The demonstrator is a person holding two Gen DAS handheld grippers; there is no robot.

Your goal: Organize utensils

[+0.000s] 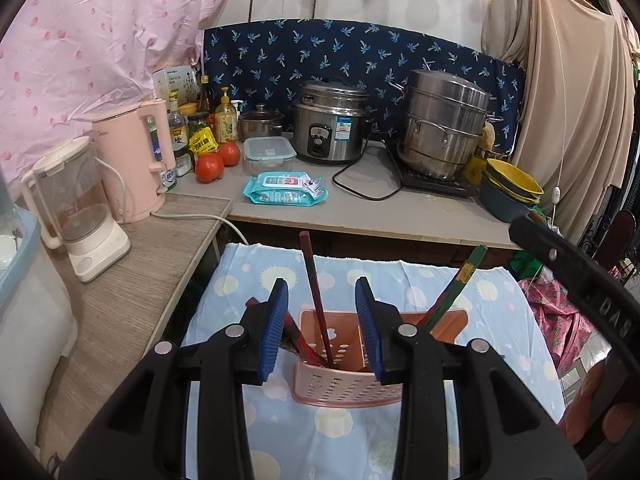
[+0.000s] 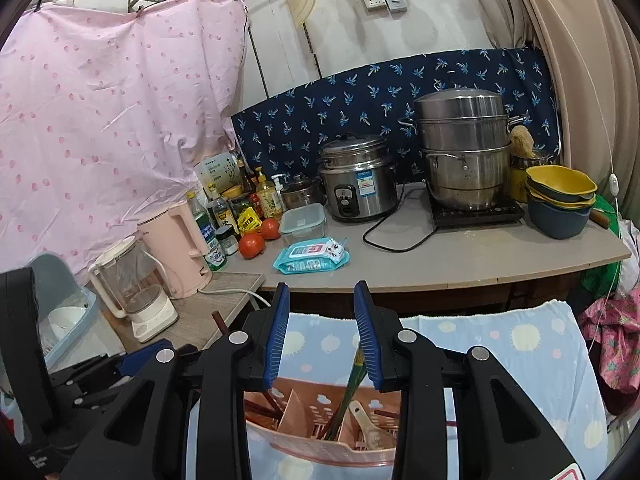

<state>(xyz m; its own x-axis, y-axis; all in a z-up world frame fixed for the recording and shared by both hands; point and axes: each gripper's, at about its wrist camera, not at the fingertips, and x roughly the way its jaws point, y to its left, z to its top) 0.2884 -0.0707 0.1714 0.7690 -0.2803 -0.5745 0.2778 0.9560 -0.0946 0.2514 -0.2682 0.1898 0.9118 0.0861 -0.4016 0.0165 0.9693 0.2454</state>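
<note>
A pink perforated utensil holder [image 1: 340,384] stands on a light blue patterned cloth [image 1: 460,304]. Dark red chopsticks [image 1: 316,292] stand in its left part and a green chopstick [image 1: 456,284] leans out of its right part. My left gripper [image 1: 322,328] is open just above the holder, its blue pads either side of the red chopsticks without touching them. In the right wrist view the holder [image 2: 320,440] sits below my open, empty right gripper [image 2: 322,332]. It holds red chopsticks [image 2: 264,406], a green chopstick [image 2: 348,392] and a pale spoon [image 2: 372,424].
A counter [image 2: 460,252] behind holds a rice cooker [image 2: 356,184], a steamer pot [image 2: 464,148], stacked bowls [image 2: 560,200], a wipes pack [image 2: 312,256], tomatoes [image 2: 252,245], bottles and a lidded container [image 2: 303,219]. A pink kettle [image 1: 136,160] and blender [image 1: 76,208] stand on the left shelf.
</note>
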